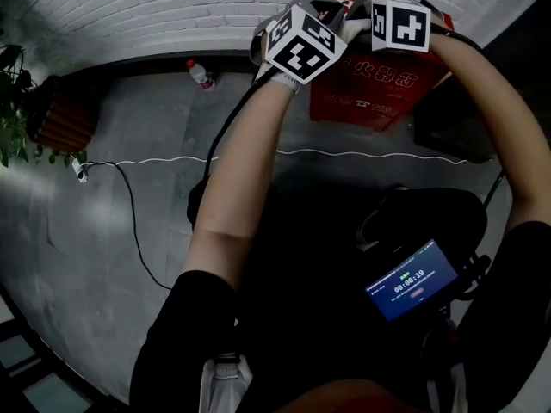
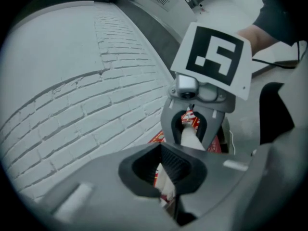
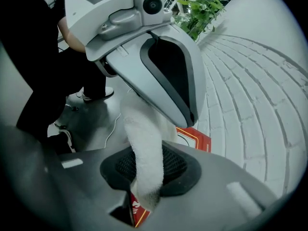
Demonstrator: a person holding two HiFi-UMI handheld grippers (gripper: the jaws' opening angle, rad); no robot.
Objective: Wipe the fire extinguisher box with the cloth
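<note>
Jaws of L gripper [image 2: 166,184] and R gripper [image 3: 144,179] were each found clamped on an end of the cloth [image 3: 144,143], held at top of box [image 1: 379,93], which stood on floor [image 1: 155,127] by wall [image 1: 129,7]. Cloth judged soft, light, limp: edge grip advised. Box judged rigid.

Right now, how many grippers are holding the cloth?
2: the left gripper and the right gripper each clamp the white cloth, at the red box.
</note>
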